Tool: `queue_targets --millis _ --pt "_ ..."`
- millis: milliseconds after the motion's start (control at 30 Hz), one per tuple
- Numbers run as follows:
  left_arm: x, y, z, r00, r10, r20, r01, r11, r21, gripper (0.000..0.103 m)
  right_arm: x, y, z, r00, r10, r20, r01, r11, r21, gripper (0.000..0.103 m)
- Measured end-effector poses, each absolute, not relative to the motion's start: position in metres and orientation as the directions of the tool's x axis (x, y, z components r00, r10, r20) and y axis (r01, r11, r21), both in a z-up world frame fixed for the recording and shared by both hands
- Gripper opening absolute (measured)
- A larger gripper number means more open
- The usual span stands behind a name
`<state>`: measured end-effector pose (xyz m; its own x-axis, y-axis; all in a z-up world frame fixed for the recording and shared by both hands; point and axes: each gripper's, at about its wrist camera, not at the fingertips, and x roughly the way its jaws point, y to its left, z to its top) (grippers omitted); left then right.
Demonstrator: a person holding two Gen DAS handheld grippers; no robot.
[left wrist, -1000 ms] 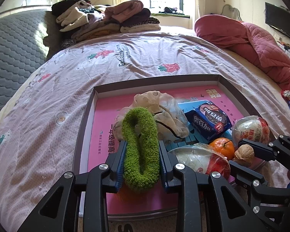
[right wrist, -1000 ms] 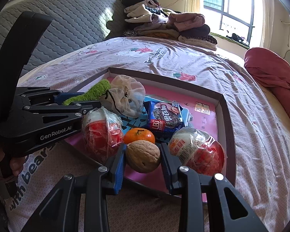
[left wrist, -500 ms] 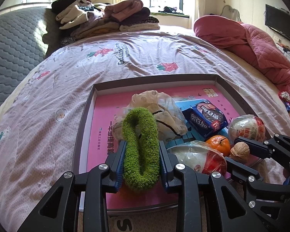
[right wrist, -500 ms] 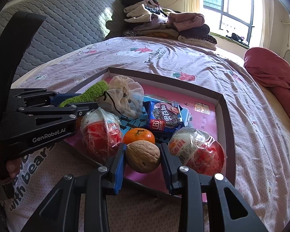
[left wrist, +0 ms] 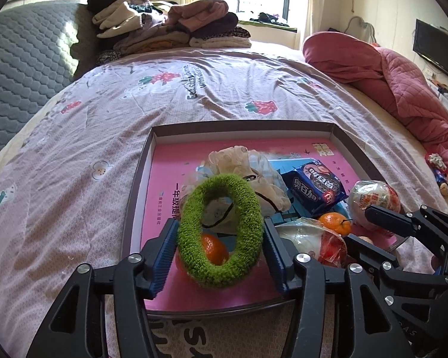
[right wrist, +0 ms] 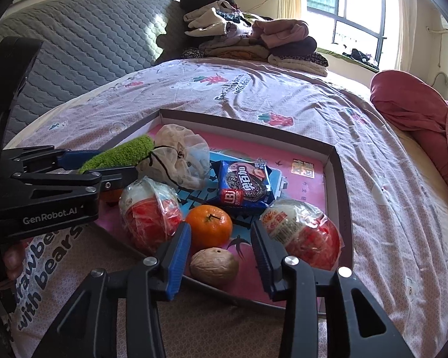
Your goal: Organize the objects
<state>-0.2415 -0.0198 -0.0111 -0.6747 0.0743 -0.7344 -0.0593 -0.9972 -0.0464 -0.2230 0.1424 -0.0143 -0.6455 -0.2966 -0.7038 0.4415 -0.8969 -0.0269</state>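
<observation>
The left gripper (left wrist: 219, 246) has just been opening; the green ring (left wrist: 220, 229) sits round between its pads, low center. The right gripper (right wrist: 221, 258) has just opened too; the walnut (right wrist: 214, 266) lies loose between, on the tray (right wrist: 342, 179).

Fuzzy green scrunchie (left wrist: 220, 230) between my left pads, rough matt walnut (right wrist: 214, 265) by my right, glossy crinkled wrappers (right wrist: 244, 185), cardboard tray (right wrist: 340, 191).

A home bedroom: a sheeted bed (left wrist: 164, 95), folded clothes (left wrist: 170, 26), a quilt (left wrist: 403, 83), a wall television (left wrist: 439, 50).
</observation>
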Motion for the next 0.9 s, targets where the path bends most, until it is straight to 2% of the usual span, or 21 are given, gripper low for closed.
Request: queue_targets --millis 533,667,900 --pt "-0.221 -0.017 0.024 -0.73 0.055 -0.681 -0.044 -0.998 -0.033 0.069 -0.21 0.152 0.02 -0.696 -0.315 -0.645 0.421 -0.907 -0.011 0.044" --pt "-0.211 -0.017 0.033 -0.74 0.051 -0.671 -0.032 -0.999 -0.04 0.072 -0.204 0.156 0.033 -0.713 -0.327 -0.621 0.415 -0.91 0.003 0.05" --pt "-0.192 -0.017 0.046 -0.755 0.052 -0.654 -0.026 -0.998 -0.05 0.074 -0.194 0.161 0.053 -0.741 -0.33 -0.584 0.402 -0.916 0.007 0.054"
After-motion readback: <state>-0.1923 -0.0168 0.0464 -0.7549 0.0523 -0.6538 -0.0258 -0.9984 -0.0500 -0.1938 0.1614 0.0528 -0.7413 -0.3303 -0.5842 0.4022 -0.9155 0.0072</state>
